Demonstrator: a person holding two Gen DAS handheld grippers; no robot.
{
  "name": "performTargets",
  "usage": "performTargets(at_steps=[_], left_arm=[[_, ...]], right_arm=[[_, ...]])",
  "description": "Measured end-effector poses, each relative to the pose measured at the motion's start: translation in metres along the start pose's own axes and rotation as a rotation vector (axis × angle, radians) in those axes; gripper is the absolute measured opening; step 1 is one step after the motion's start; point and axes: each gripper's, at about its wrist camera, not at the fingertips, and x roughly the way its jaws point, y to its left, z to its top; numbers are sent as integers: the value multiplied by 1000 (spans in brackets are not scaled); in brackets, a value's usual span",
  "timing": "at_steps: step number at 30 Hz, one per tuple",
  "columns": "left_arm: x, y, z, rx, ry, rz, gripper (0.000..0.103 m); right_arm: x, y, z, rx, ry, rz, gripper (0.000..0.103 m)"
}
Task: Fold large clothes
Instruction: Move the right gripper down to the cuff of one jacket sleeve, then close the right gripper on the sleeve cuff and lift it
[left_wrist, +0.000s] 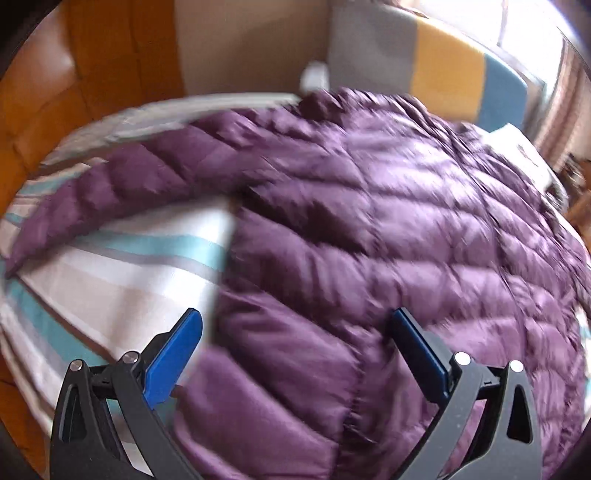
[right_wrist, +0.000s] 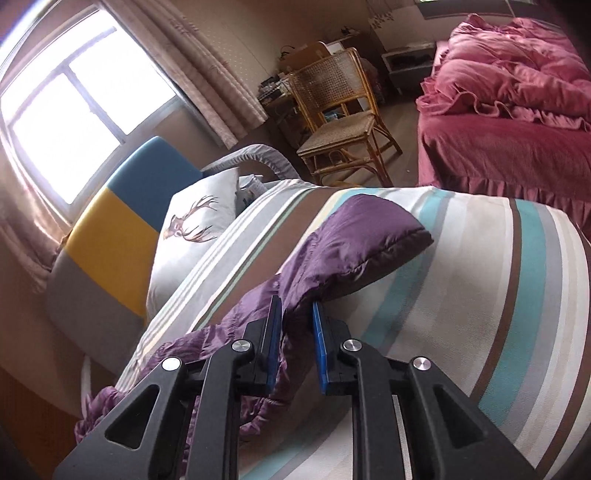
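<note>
Striped bedsheet (right_wrist: 461, 280) is spread under purple jacket (left_wrist: 369, 229); left gripper (left_wrist: 295, 332) is held apart above it, right gripper (right_wrist: 297, 325) is clamped on its sleeve (right_wrist: 354, 236), judged to be folded inward next.

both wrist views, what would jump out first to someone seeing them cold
The purple puffer jacket dominates the left wrist view, spread over the striped bedspread beneath the open left gripper. In the right wrist view, the right gripper pinches purple fabric, with a bright window upper left and a pink bed upper right.
</note>
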Motion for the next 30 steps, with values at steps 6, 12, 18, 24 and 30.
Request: performTargets(at_steps=[6, 12, 18, 24, 30], left_arm=[[8, 5, 7, 60, -36, 156, 101], [22, 10, 6, 39, -25, 114, 101], [19, 13, -1, 31, -37, 109, 101], [17, 13, -4, 40, -46, 124, 101], [17, 6, -4, 60, -56, 155, 101]], right_arm=[[-10, 55, -14, -167, 16, 56, 17], [-14, 123, -53, -326, 84, 149, 6], [-13, 130, -71, -301, 147, 150, 10], [-1, 45, -58, -47, 160, -44, 63], [24, -15, -35, 126, 135, -184, 63]])
